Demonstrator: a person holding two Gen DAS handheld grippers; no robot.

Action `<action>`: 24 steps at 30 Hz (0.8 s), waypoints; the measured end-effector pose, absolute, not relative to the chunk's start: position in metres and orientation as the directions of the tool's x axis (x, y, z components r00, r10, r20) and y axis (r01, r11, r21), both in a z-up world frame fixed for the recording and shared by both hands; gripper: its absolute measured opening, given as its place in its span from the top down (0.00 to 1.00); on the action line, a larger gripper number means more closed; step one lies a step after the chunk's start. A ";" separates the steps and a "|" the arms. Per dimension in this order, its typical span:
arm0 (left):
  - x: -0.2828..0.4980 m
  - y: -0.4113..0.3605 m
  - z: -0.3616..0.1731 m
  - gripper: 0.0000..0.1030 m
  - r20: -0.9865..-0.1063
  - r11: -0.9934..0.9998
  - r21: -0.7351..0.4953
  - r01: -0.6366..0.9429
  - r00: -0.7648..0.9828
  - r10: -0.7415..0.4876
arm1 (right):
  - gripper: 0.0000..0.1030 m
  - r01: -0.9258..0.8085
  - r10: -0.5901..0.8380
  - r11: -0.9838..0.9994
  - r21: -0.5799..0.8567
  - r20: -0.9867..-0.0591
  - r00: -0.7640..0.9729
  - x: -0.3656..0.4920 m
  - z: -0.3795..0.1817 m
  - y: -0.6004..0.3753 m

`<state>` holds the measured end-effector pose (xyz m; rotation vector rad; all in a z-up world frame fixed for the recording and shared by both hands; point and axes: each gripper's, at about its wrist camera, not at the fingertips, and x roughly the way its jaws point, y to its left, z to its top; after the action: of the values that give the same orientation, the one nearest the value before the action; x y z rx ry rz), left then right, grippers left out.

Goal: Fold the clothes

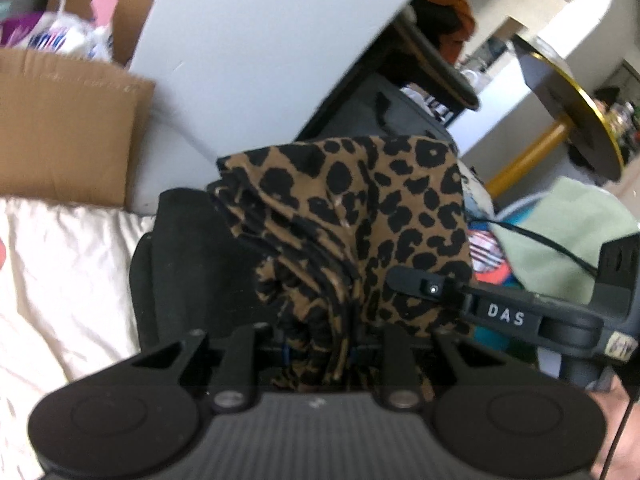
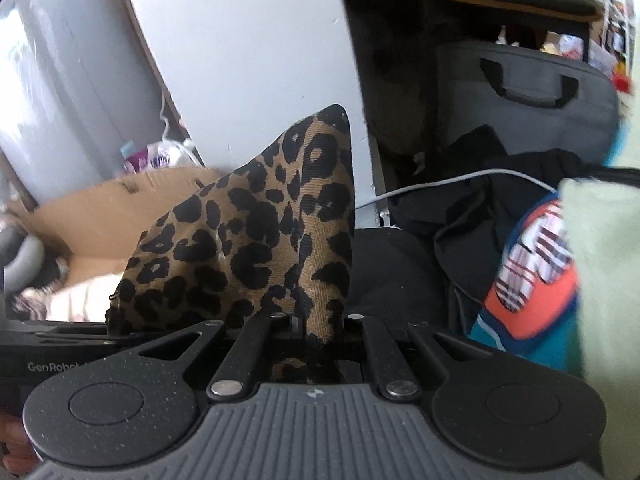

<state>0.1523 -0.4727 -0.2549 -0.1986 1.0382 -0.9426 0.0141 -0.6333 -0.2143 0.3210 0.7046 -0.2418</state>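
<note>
Two wrist views, both blurred some. Surface: cream sheet [image 1: 60,272], creased, at lower left of the left view, w/ a dark garment [image 1: 188,248] lying on it. Room behind: pale wall [image 1: 248,52], grey-white, tilted in frame.

L to R in left view: cardboard box [image 1: 68,128] w/ bags inside, then the wall, then a black chair [image 1: 436,76] w/ a grey bag [image 1: 404,116] under it, then a round black table [image 1: 576,108] w/ gold rim and gold leg. Lower right: pale green cloth [image 1: 568,236], a striped orange/teal item [image 1: 490,256] beside it, black cable over them. Part of a hand shows at bottom right corner.

Right view, L to R: same box [image 2: 100,220], wall, thin white cable [image 2: 460,180], grey bag w/ black handles [image 2: 532,92], black clothes heap [image 2: 500,208], orange/teal item, green cloth at far right edge.

Leopard cloth [image 1: 380,216]: held up off the sheet between both tools, blocking mid-frame in both views. Left gripper [image 1: 320,348] clenched on a thick bunched fold of it, cloth spilling up and right. Right gripper [image 2: 308,336] pinched nearly closed on a thin edge of it [image 2: 256,232], cloth rising to a point above the jaws. In left view the right tool sits just beside, at right, its finger against the cloth.
</note>
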 end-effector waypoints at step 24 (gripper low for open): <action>0.247 -0.498 -0.337 0.75 -0.720 0.709 -0.559 0.430 0.172 -0.672 | 0.95 0.307 -0.069 0.931 0.197 -0.732 0.678 0.114 -0.292 -0.676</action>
<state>0.2465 -0.4981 -0.3366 -0.2488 1.1567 -0.7932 0.1141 -0.6760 -0.2922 0.3178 0.8010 -0.2148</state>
